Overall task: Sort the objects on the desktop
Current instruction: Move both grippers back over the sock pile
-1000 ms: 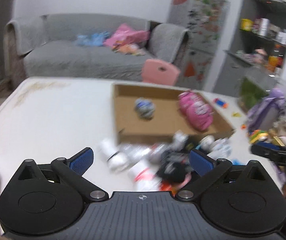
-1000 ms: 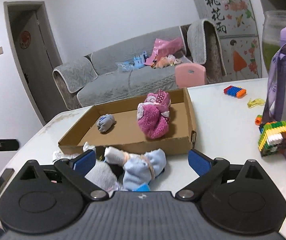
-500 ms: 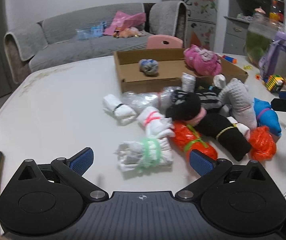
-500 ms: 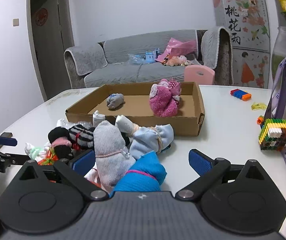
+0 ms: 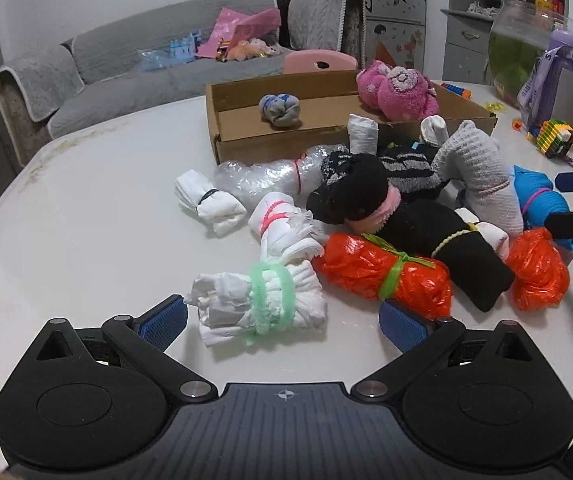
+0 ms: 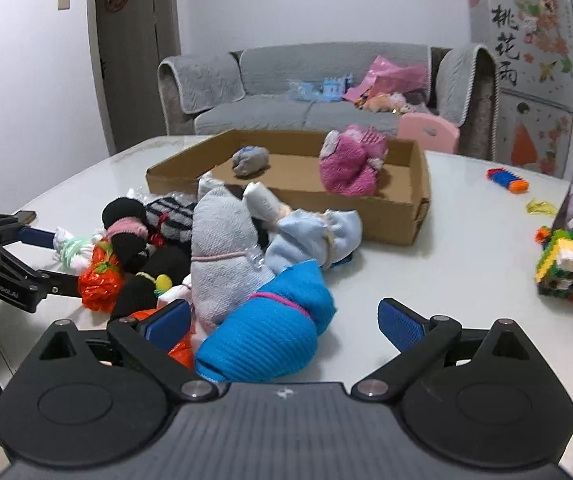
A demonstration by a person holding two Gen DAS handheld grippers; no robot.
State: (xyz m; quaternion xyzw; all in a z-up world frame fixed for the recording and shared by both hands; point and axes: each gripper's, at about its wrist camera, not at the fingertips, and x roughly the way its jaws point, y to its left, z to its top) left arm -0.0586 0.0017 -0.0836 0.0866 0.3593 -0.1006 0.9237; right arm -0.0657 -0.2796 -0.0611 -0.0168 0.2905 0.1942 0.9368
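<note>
**A:** What's nearest my left gripper [image 5: 282, 316]?

**B:** It's spread wide and holds nothing. The white bundle with the green tie [image 5: 262, 300] lies on the table [image 5: 86, 216] right between the fingertips at twelve o'clock. Its long axis runs nine to three, across the gap rather than along it.

**A:** So I'd judge my left is the hand for that one. And my right gripper [image 6: 282, 320]?

**B:** Also wide and empty. The blue sock roll [image 6: 270, 328] sits between its pads, closer to the left one, its long axis from seven to one. The orange bag bundle [image 6: 100, 284] is at ten, out by the left gripper.

**A:** Further out?

**B:** At twelve, the grey sock [image 6: 222, 256], then the cardboard box [image 6: 414, 200], already holding a pink fluffy bundle [image 6: 350, 168] and a small grey-blue ball [image 6: 250, 160].

**A:** Anything I can't make out?

**B:** Under the pile: black and striped pieces overlap, so I can't tell how many there are. The blue roll's near end is cut off behind the right gripper's body.
</note>
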